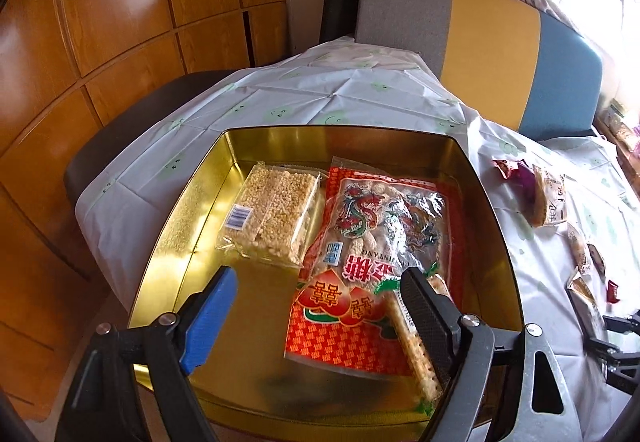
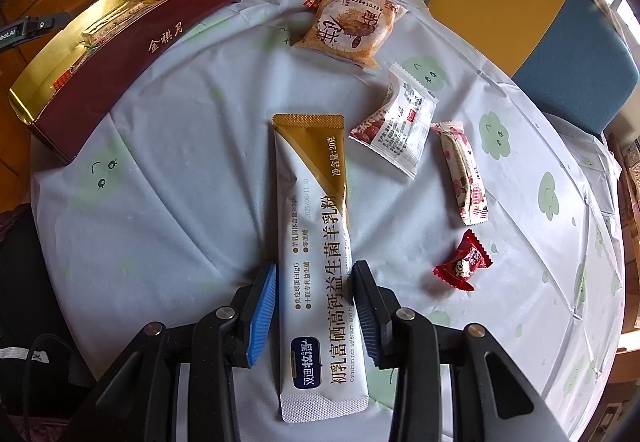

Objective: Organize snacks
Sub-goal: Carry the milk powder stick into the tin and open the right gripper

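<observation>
A gold tin (image 1: 184, 201) holds a clear pack of puffed-rice bars (image 1: 272, 213) and a red candy bag (image 1: 372, 262) with a cracker stick (image 1: 412, 346) beside it. My left gripper (image 1: 316, 294) is open and empty, just above the tin's near half. In the right wrist view the tin (image 2: 132, 53) stands at the far left, dark red outside. A long white-and-gold powder sachet (image 2: 320, 254) lies on the table between the fingers of my right gripper (image 2: 314, 282), which is open around it with gaps on both sides.
On the pale cloud-print tablecloth (image 2: 160, 201) lie an orange cake packet (image 2: 352, 25), a white-and-red packet (image 2: 396, 121), a floral bar (image 2: 464, 169) and a red candy (image 2: 464, 262). A grey, yellow and blue chair back (image 1: 480, 41) stands behind the table.
</observation>
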The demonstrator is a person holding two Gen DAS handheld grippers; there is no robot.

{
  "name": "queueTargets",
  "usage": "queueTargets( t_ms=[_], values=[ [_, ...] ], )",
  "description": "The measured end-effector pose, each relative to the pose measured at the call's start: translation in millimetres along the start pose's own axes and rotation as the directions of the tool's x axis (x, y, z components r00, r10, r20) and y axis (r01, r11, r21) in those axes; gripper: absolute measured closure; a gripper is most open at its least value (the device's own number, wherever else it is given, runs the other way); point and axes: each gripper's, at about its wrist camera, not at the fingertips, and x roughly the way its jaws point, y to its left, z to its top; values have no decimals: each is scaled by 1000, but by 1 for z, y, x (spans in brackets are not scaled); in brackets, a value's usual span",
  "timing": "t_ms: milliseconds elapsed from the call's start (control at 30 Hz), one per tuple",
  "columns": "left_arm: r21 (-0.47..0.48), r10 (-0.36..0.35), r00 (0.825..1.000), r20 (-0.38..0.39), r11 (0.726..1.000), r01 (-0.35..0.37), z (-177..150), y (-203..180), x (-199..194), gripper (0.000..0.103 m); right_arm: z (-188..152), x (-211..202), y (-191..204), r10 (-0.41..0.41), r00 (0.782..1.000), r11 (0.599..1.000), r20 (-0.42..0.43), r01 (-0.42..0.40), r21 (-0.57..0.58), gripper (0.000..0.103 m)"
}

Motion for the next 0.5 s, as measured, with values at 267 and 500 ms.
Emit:
queueTargets(
  t_ms=[267, 500],
  values=[
    [-2, -8, 1000, -6, 1000, 8, -9, 5, -3, 19, 0, 0, 0, -2, 1000, 1000, -9, 2, 31, 70],
    [-14, -9, 1000, 1, 1000, 9, -14, 15, -6, 19, 5, -3, -11, 40, 999, 981, -25, -34, 189, 72]
  ],
)
